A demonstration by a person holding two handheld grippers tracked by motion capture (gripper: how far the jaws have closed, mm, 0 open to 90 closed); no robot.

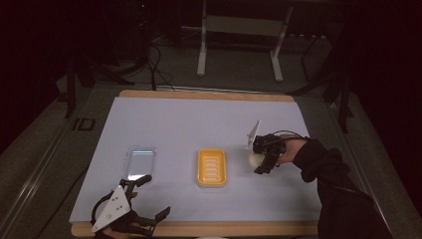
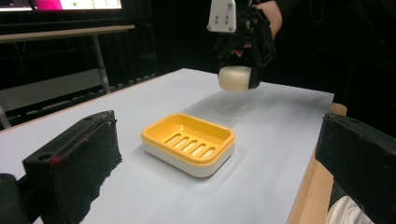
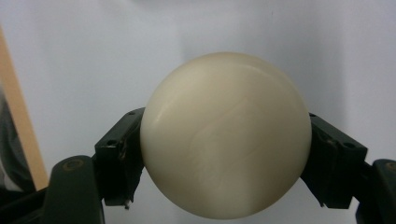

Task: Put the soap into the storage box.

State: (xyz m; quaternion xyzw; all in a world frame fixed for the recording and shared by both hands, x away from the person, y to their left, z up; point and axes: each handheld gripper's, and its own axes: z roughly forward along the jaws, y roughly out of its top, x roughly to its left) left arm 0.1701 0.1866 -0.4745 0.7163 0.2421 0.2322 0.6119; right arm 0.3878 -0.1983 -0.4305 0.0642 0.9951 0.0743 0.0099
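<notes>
The right tool (image 1: 262, 162) squeezes the soap (image 1: 255, 160), and the yellow dish (image 1: 212, 167) sits just left of it in the frame.

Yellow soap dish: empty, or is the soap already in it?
Empty. The yellow soap dish shows its bare slotted floor; the soap hangs above the table in the right tool.

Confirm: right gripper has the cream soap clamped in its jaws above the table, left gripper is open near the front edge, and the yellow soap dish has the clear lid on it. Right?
One error: the clear lid is not on the yellow soap dish. The high view shows it lying flat on the table, apart from the dish on its left. The rest stands: the right gripper clamps the cream soap above the table, and the left gripper is open near the front edge.
</notes>
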